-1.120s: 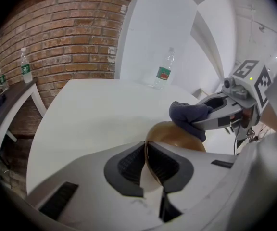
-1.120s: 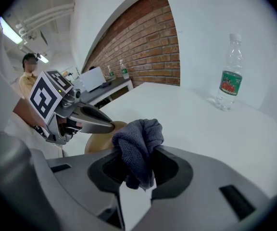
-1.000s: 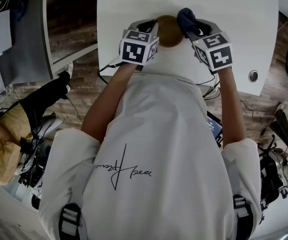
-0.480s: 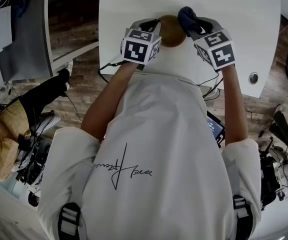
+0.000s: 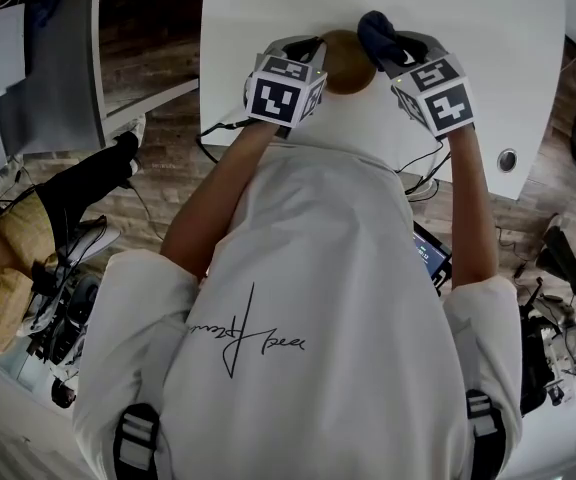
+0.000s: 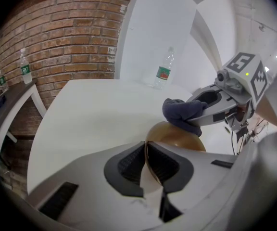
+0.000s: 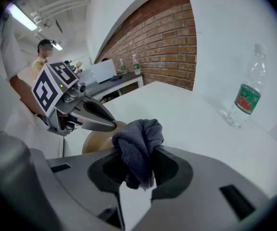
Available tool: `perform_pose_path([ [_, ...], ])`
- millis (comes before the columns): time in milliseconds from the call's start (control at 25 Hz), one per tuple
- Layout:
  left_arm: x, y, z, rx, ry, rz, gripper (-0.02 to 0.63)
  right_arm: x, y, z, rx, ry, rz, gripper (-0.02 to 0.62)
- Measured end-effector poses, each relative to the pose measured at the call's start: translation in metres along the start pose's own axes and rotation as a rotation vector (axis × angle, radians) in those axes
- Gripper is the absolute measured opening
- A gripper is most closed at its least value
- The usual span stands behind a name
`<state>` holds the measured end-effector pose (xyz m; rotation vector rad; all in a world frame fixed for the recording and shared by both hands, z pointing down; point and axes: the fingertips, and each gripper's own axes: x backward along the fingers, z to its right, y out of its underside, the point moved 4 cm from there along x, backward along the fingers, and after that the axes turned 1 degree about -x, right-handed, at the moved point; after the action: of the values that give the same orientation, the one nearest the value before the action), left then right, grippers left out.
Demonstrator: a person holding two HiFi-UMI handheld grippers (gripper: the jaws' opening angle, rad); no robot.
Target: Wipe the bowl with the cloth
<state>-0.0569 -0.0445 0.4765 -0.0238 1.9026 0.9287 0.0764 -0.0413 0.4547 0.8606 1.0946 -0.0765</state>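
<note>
Head view shows the white counter (image 5: pixel 268 8) across the top of the frame, with the brown bowl (image 5: pixel 346 60) at its near edge, top centre. We judge the wiping under way. The left tongs (image 6: pixel 147 160) are clamped on the bowl's rim. The right tongs (image 7: pixel 138 170) are clamped on the dark cloth (image 7: pixel 138 141), which rests against the bowl. Next we'd sweep the cloth round the curve. The bowl seems tipped, its domed outside toward the cloth. Being round, it has no long axis.

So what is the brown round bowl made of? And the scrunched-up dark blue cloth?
The brown round bowl looks smooth and a little shiny, with a thin rim. It could be varnished wood or plastic; the pictures don't show which. The dark blue cloth looks like soft microfibre or towelling, because its surface is fuzzy and it folds limply.
</note>
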Motion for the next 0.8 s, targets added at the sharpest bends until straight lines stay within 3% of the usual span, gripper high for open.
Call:
perform_pose_path([
  [800, 0.001, -0.005, 0.004, -0.004, 0.003, -0.003, 0.021, -0.006, -0.021, 0.003, 0.087, -0.015, -0.018, 0.098],
])
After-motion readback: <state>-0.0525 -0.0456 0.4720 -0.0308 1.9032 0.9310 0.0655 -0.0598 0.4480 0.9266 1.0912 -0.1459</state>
